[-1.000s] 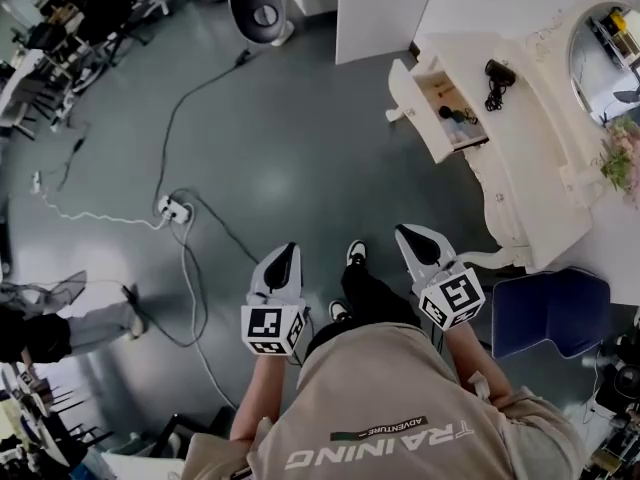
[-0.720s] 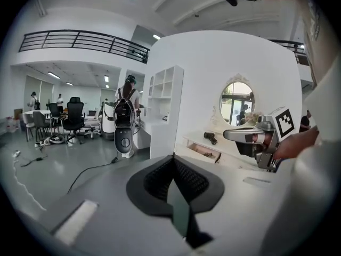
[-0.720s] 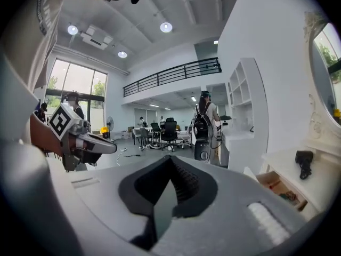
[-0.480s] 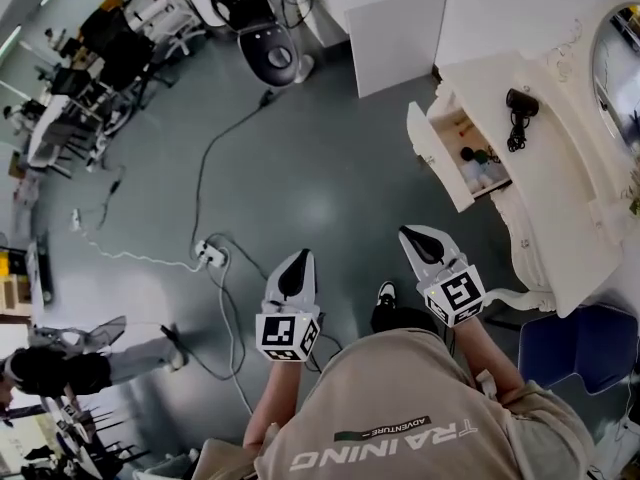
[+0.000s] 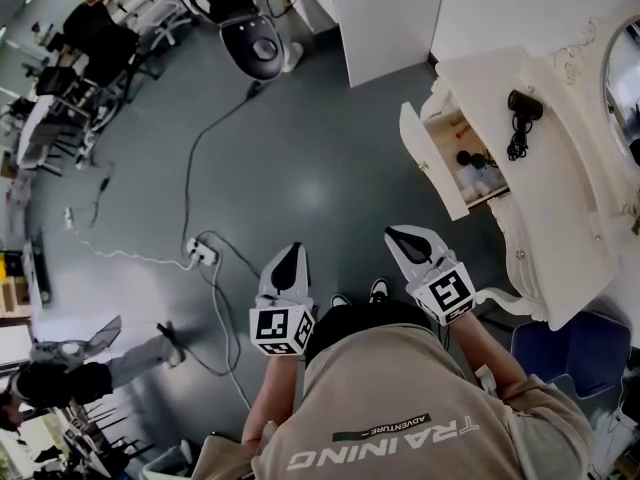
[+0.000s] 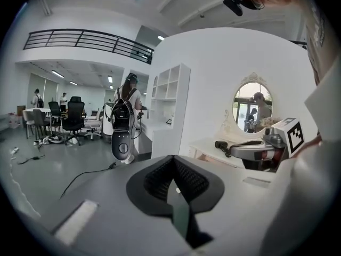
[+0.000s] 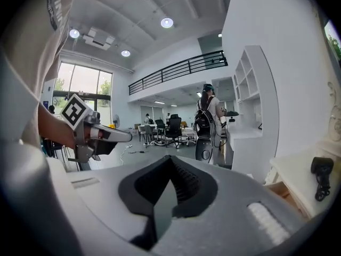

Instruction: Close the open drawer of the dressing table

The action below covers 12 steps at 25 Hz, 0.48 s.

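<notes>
Head view shows the dressing table (image 5: pixel 560 188) with its drawer (image 5: pixel 428 163) standing out from the front, small items inside. I hold the left gripper (image 5: pixel 289 256) and right gripper (image 5: pixel 396 236) short of the table, both with jaws pressed together on nothing, which I judge suits pushing the drawer front; the right one is nearer the table.

Two tools (image 5: pixel 290 256) (image 5: pixel 398 238), one drawer (image 5: pixel 452 168) (open), one hairdryer (image 5: pixel 521 104), one mirror (image 5: pixel 626 73)
</notes>
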Each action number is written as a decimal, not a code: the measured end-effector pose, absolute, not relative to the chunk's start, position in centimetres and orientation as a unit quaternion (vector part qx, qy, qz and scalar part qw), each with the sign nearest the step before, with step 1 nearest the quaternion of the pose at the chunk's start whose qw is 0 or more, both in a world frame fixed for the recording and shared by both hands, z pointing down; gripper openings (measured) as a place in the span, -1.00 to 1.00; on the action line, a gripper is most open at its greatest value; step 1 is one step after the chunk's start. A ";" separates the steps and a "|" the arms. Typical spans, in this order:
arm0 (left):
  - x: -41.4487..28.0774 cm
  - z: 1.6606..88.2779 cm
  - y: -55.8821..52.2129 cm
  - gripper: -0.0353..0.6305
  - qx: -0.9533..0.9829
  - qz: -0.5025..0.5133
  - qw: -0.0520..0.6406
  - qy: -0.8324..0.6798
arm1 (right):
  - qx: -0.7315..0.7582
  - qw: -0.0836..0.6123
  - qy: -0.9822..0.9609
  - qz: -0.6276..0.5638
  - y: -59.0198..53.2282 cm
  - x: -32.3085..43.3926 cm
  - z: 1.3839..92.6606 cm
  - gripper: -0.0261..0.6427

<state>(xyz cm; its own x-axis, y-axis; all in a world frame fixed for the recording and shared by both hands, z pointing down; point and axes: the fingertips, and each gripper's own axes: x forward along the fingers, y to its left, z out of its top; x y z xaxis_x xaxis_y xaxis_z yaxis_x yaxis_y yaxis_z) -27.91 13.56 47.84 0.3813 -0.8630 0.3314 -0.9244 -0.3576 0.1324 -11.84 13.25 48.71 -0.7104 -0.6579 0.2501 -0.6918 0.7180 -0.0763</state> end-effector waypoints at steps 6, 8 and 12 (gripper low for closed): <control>-27.7 48.6 10.3 -0.84 0.824 0.112 0.151 -0.535 | 0.360 0.119 -0.921 0.090 11.6 -11.3 50.1 -0.92; -27.4 49.3 9.2 -0.84 0.826 0.109 0.159 -0.529 | 0.370 0.125 -0.915 0.102 11.0 -10.8 50.8 -0.92; -27.4 49.8 6.0 -0.84 0.839 0.104 0.163 -0.508 | 0.387 0.119 -0.908 0.109 8.7 -11.1 50.8 -0.92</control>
